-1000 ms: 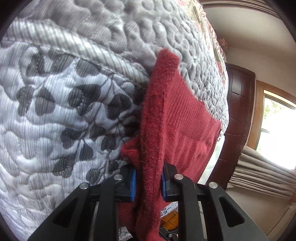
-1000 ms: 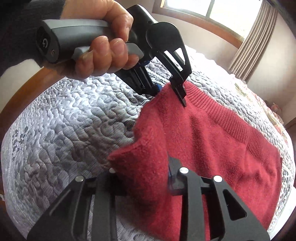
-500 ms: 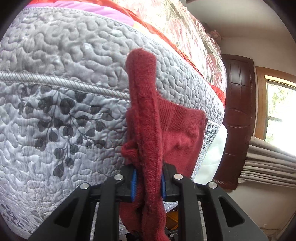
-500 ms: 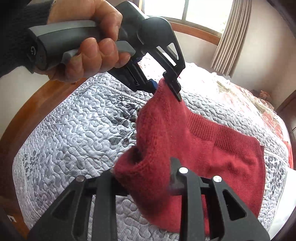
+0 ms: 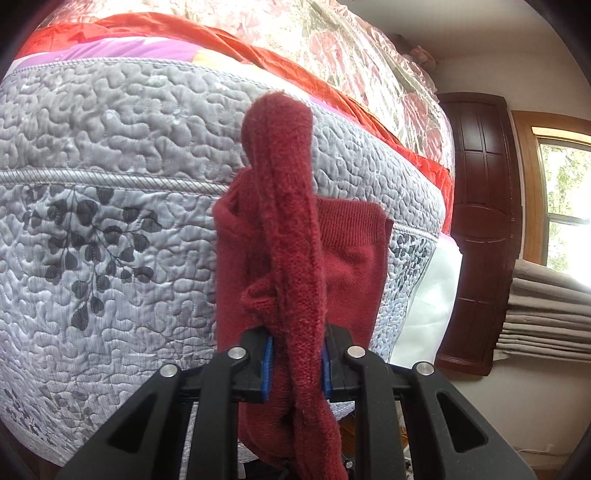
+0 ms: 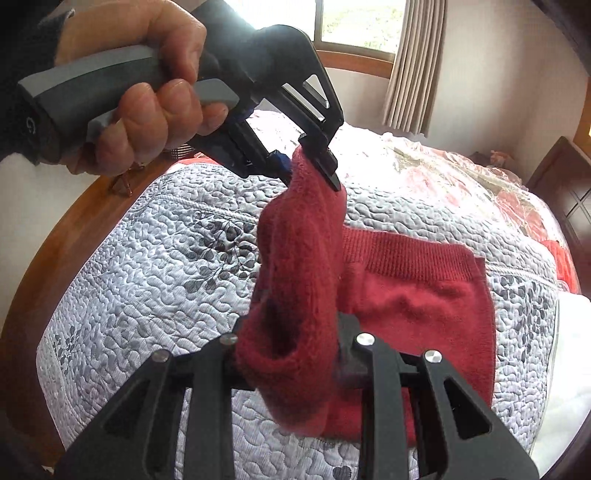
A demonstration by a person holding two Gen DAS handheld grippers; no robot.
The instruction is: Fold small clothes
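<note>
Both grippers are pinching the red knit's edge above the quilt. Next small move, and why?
Probably carry the lifted edge across and lay it on the flat half. Left gripper and right gripper are both shut on the red knit, whose ribbed far part lies on the quilt, half-folded.

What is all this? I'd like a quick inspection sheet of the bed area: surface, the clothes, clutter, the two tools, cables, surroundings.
Surface: grey quilt on a bed.
Job's things: red knit garment, one edge lifted, the rest lying on the quilt.
Clutter: orange cloth and plastic-wrapped floral bedding at the far end.
Tools: left tool, held by a hand, shut on the garment; right tool shut on it too.
Cables: nothing seen.
Surroundings: window, curtain, dark wooden door, wooden bed frame.
</note>
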